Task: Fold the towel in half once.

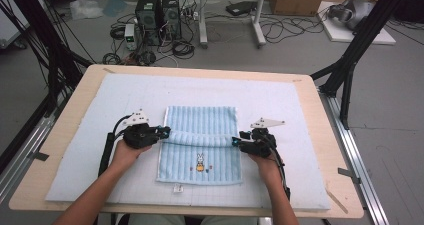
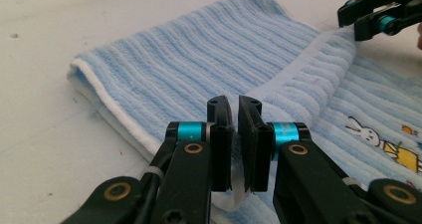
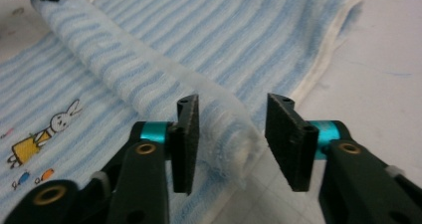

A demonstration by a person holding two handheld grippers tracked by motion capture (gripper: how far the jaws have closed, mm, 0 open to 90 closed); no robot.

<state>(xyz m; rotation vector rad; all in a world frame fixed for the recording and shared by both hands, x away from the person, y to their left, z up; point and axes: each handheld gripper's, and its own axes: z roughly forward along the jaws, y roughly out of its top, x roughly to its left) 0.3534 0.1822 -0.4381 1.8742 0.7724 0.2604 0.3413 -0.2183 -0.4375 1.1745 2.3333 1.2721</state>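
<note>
- High view: a pale blue striped towel (image 1: 200, 135) lies on the white mat (image 1: 75, 150) at the desk (image 1: 70, 92) centre, a raised fold across its middle. The left gripper (image 1: 162, 132) and right gripper (image 1: 236, 141) meet that fold's ends; bare mat surrounds the towel.
- Left gripper view: jaws nearly together, clamped on the towel's side edge. The cloth looks soft and limp.
- Right gripper view: jaws apart, straddling the fold's end. The white hem (image 3: 323, 59) offers a grip.
</note>
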